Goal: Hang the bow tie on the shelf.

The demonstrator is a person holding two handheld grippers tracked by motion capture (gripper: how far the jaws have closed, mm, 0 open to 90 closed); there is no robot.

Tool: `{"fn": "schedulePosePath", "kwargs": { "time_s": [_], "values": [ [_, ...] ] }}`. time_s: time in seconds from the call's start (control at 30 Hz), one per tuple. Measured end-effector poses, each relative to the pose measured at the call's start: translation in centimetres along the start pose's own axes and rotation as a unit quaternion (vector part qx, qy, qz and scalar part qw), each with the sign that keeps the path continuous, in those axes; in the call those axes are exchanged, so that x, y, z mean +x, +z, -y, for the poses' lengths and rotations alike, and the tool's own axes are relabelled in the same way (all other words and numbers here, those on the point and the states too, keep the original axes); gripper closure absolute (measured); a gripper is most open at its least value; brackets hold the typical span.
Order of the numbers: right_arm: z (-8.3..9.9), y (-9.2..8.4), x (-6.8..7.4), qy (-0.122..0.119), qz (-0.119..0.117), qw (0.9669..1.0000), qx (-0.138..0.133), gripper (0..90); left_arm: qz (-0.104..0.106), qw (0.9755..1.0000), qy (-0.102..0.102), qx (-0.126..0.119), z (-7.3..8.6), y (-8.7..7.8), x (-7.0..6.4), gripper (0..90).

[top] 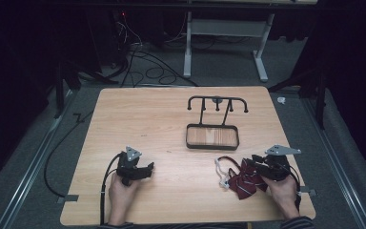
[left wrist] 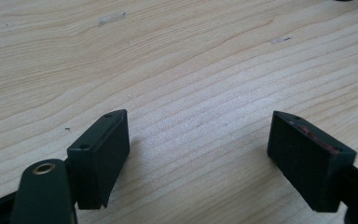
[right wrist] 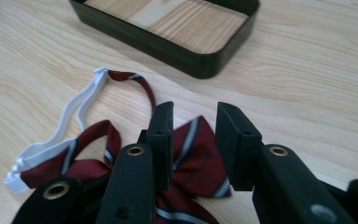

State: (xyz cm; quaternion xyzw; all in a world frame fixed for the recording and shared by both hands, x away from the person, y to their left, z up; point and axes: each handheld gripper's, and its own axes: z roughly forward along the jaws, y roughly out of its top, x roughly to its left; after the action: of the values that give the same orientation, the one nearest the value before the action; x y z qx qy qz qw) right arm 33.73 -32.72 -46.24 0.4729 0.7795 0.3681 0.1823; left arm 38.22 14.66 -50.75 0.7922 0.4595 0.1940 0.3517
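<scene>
A dark red bow tie (top: 242, 185) with white and navy stripes lies on the wooden table (top: 171, 114) near its front right. Its white elastic strap (top: 219, 168) loops off to the left. My right gripper (top: 256, 167) hovers just over the tie's right wing. In the right gripper view the jaws (right wrist: 196, 109) stand partly apart with the bow tie (right wrist: 193, 154) lying flat in the gap, and the pads do not visibly press on it. The strap (right wrist: 74, 112) curls away at the left. My left gripper (top: 145, 170) rests at the front left, wide open (left wrist: 198, 121) over bare wood.
A black metal stand (top: 218, 100) with several hooks rises from a shallow black tray (top: 212, 145) at the table's middle right; the tray's rim (right wrist: 168, 46) lies just beyond the tie. Cables and a desk frame (top: 224, 28) sit on the floor behind.
</scene>
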Motion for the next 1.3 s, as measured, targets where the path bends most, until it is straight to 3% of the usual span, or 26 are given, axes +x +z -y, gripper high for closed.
{"fn": "schedulePosePath", "kwargs": {
  "time_s": [0.33,0.73,1.3],
  "values": [
    [-1.7,1.2,1.3,-0.021,-0.02,0.9995,0.014,71.9,0.0,1.0,0.0,0.0,0.0,0.0,0.0,21.2],
    [-3.0,4.1,2.7,-0.045,-0.029,0.9974,0.048,73.6,0.0,1.0,0.0,0.0,0.0,0.0,0.0,21.2],
    [-3.4,6.8,2.7,-0.041,-0.017,0.9952,0.087,78.4,0.0,1.0,0.0,0.0,0.0,0.0,0.0,21.2]
  ]
}}
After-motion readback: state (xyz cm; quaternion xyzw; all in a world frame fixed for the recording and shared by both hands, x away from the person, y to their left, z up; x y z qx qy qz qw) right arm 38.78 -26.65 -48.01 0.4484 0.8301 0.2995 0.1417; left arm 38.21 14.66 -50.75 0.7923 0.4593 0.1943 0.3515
